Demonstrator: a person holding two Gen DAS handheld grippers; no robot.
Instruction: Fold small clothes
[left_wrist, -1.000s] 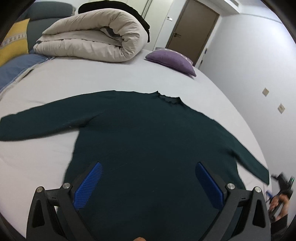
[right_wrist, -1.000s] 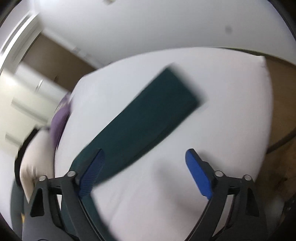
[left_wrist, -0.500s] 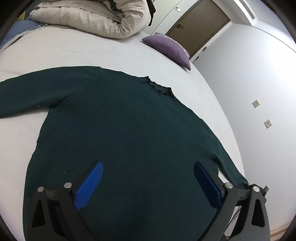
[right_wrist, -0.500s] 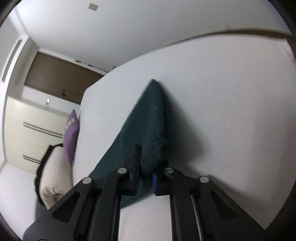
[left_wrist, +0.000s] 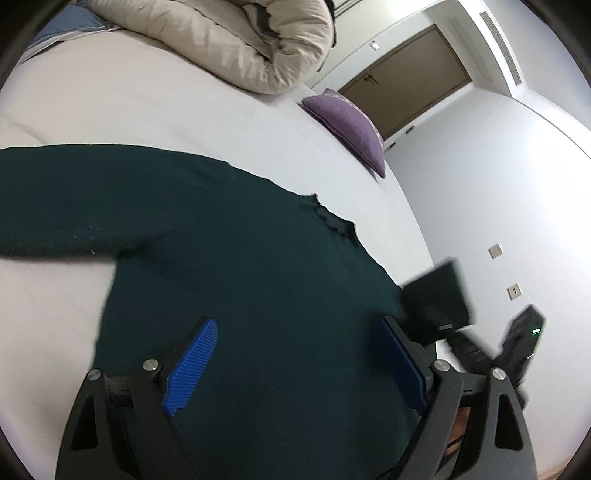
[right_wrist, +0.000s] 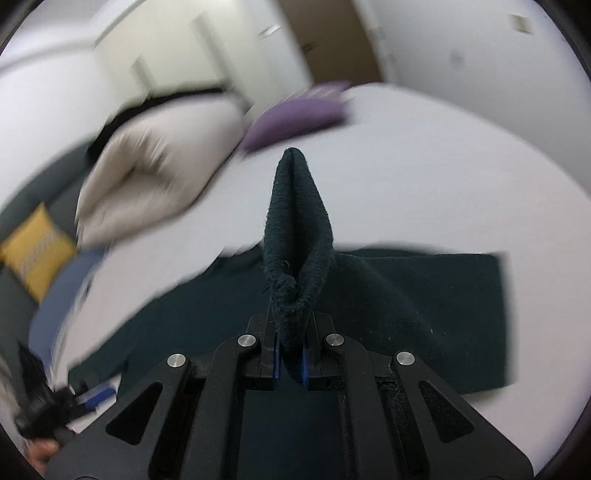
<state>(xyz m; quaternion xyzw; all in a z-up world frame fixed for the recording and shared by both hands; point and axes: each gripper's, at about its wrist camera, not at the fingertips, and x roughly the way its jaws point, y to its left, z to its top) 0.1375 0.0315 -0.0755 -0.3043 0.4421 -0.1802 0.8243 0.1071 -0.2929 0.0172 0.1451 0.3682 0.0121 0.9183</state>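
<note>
A dark green sweater (left_wrist: 258, 277) lies flat on the white bed (left_wrist: 129, 103), its left sleeve (left_wrist: 74, 199) stretched out sideways. My left gripper (left_wrist: 295, 365) hovers low over the sweater's body. Its jaws stand wide and are closing, with only flat fabric under them and nothing pinched. My right gripper (right_wrist: 290, 354) is shut on the right sleeve's cuff (right_wrist: 299, 229), which stands up folded between the pads, lifted over the sweater (right_wrist: 424, 306). In the left wrist view the right tool's blurred black body (left_wrist: 521, 336) shows at the right edge.
A rolled beige duvet (left_wrist: 240, 40) and a purple pillow (left_wrist: 347, 122) lie at the head of the bed. A yellow cushion (right_wrist: 35, 251) sits far left. The bed's right edge runs along a pale wall, with a brown door (left_wrist: 410, 81) behind.
My right gripper shut on the sleeve cuff and swung it up and across over the sweater's body. My left gripper moved closer over the sweater and rolled.
</note>
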